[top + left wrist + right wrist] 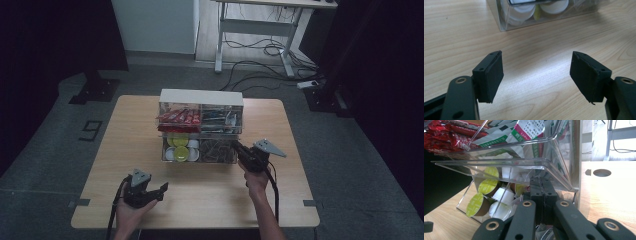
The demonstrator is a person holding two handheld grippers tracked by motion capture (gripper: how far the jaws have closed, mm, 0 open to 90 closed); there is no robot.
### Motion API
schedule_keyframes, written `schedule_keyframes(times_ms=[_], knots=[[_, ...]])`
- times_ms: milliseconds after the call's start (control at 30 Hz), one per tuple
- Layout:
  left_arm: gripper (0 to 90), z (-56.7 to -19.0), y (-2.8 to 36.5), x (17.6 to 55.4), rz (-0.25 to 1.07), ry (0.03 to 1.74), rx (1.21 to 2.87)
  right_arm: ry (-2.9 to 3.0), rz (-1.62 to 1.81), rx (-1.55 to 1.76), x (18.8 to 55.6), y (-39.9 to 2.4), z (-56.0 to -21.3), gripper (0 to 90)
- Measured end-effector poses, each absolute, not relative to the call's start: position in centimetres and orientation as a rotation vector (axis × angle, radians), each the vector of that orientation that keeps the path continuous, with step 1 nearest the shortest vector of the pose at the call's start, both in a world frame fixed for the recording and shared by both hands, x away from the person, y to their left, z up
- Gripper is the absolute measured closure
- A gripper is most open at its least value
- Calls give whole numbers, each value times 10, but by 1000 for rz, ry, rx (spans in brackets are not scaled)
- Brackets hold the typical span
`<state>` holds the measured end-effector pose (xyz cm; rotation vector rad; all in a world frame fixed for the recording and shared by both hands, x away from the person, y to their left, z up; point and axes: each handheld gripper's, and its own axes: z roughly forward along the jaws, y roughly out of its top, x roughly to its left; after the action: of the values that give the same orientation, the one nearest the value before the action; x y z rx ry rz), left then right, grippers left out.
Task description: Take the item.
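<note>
A clear two-tier organiser (201, 97) stands mid-table. Its upper tier holds red sachets (179, 117) and green-and-white sachets (220, 119). Below are yellow-green and white capsules (181, 148) and a bin of small packets (217, 150). My right gripper (236, 146) reaches into the lower right bin. In the right gripper view the right gripper (542, 187) has its pads pressed together under the clear shelf (499, 165), with capsules (487, 186) to their left; I see nothing between the pads. My left gripper (152, 187) hovers open over bare wood near the front left. In the left gripper view the left gripper (536, 72) faces the organiser's corner (506, 22).
The wooden table (200, 200) has a round cable hole (602, 172) to the right of the organiser. Behind the table stand a white desk frame (255, 30) and loose floor cables (260, 65). Black stand bases (97, 90) sit at both far corners.
</note>
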<state>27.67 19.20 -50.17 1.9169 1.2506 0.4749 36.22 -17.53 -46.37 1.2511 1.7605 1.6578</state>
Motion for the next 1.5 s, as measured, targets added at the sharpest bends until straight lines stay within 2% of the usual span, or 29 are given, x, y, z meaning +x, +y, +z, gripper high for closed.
schedule_keyframes(times_ms=[467,1500], knots=[[273,-485,180,291,494,1234,1903,1758,1665,1256,361,-176,-463,891],[273,-473,164,324,518,1235,1895,1748,1683,1270,362,-177,-465,891]])
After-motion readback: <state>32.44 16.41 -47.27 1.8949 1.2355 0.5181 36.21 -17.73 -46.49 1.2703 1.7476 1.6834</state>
